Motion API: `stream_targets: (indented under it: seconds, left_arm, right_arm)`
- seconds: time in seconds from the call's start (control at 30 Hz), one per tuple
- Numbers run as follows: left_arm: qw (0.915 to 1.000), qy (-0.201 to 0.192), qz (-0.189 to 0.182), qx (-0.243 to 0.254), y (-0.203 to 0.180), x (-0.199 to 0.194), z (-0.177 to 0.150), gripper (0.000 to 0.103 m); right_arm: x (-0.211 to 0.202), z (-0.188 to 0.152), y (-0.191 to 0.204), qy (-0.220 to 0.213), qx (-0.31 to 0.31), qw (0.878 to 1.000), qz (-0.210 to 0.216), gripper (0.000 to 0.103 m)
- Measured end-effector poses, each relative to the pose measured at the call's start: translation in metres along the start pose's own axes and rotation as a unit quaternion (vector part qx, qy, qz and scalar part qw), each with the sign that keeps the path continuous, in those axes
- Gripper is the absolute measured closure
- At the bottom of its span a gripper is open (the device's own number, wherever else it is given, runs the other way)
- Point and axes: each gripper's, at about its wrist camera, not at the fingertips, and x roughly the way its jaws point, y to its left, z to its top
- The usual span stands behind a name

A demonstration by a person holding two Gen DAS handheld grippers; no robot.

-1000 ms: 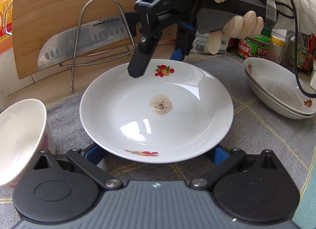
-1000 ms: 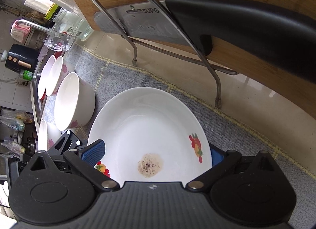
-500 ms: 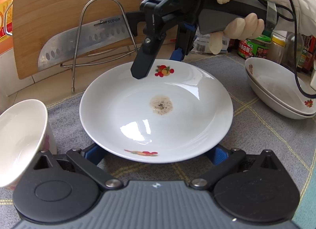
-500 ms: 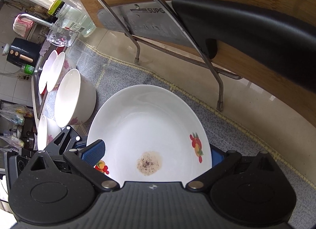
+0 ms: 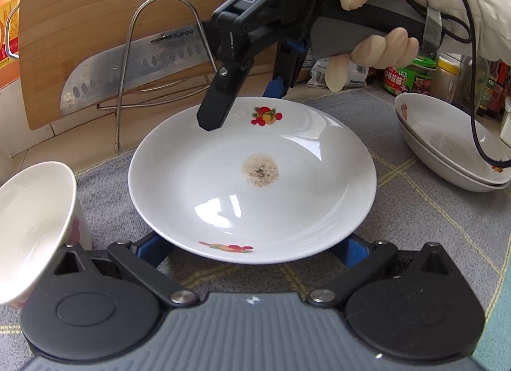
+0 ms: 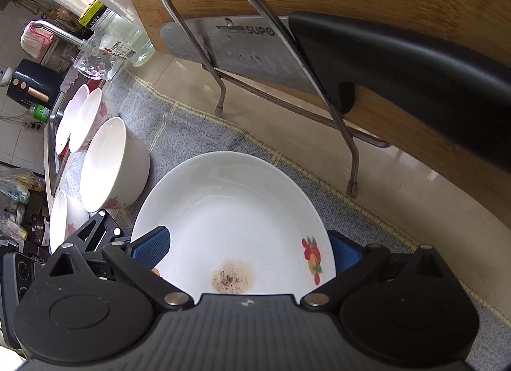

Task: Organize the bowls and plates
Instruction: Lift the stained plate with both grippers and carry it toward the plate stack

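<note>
While the bamboo cutting board (image 5: 95,13) backs both views, only the left wrist shows stacked bowls (image 5: 453,147). The plate (image 5: 252,179) lies on the grey mat (image 5: 415,211), both grippers' fingers (image 6: 153,246) wide open around it; the right gripper (image 5: 242,105) has edged rightward.

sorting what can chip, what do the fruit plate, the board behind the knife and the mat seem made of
Fruit plate: likely glazed ceramic, glossy white with sharp window glare. Board: wood or bamboo, with visible grain, matte. Mat: woven fabric, speckled grey with yellow lines, dull.
</note>
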Motion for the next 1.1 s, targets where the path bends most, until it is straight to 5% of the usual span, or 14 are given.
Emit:
stream_targets:
  seconds: [1.1]
  left_arm:
    - [0.9989,0.017,0.001,0.044,-0.015,-0.028,0.000,0.000]
  right_arm:
    - [-0.011,-0.041,0.027,0.007,0.008,1.000,-0.003,0.000]
